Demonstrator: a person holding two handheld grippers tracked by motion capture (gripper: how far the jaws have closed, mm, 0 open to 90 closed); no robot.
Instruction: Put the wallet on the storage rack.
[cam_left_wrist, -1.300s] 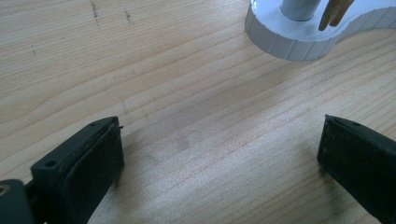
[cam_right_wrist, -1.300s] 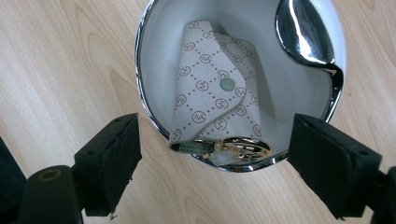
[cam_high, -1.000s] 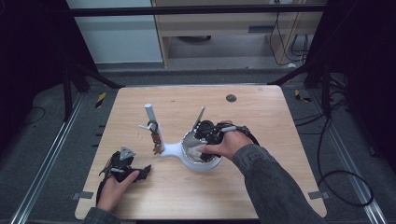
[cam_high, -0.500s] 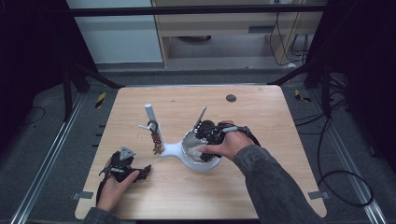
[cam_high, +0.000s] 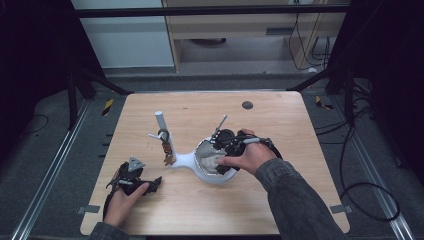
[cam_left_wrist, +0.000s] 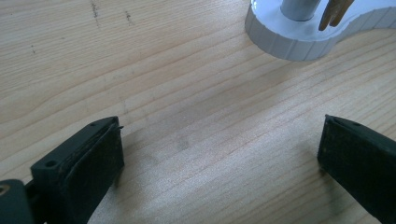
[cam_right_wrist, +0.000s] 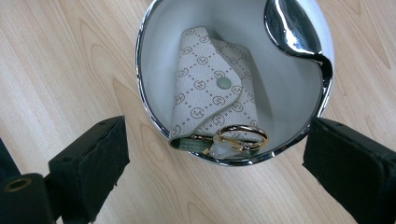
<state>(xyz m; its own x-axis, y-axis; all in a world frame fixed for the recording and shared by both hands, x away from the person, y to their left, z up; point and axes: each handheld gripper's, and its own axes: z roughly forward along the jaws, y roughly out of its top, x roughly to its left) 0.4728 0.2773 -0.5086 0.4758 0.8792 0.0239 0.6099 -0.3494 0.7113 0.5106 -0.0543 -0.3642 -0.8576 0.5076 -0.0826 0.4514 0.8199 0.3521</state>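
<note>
One fabric pouch (cam_right_wrist: 212, 100) | round chrome-rimmed dish (cam_right_wrist: 149, 112) | gold ring (cam_right_wrist: 243, 136) | wood table (cam_right_wrist: 60, 60)

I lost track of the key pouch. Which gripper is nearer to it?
Right. The right gripper hangs open right above the key pouch in the dish; the left gripper rests apart, near the table's front edge.

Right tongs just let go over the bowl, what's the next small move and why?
Probably lift the right tongs straight up and clear. The jaws have just been opening and press on nothing, and the patterned key pouch lies in the white bowl, its gold ring propped on the chrome rim. A sideways pull might snag that ring.
</note>
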